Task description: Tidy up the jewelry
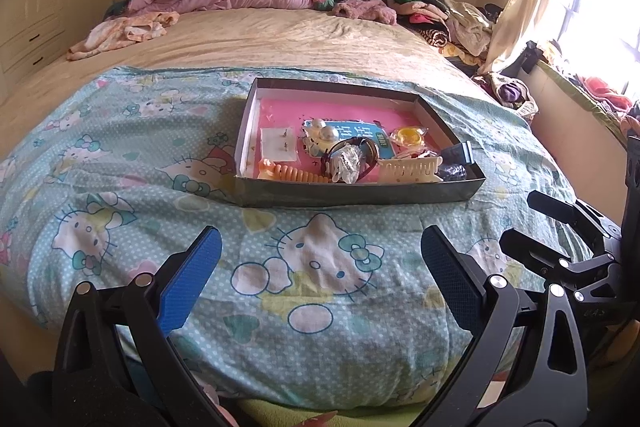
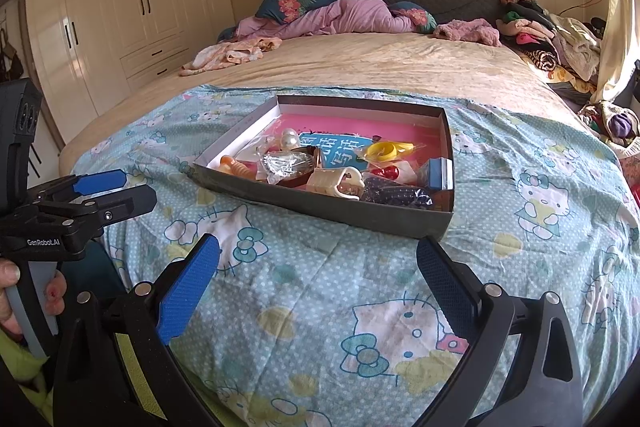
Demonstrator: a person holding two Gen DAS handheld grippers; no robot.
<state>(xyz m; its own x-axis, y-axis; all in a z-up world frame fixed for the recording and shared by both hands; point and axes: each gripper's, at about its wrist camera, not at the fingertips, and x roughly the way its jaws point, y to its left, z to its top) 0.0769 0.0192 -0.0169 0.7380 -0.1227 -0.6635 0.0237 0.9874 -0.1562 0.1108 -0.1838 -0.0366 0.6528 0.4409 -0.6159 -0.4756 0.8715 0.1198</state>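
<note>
A shallow dark box (image 1: 360, 195) of jewelry and hair accessories is seen resting on a Hello Kitty blanket (image 1: 120, 163) spread over the bed (image 1: 280, 35); a cream hair clip (image 2: 340, 183), a yellow ring (image 2: 386, 150) and a pearl piece (image 1: 326, 133) are held inside. The left claw (image 1: 320, 283) and right claw (image 2: 318, 283) are kept spread wide, nothing gripped, short of the box
</note>
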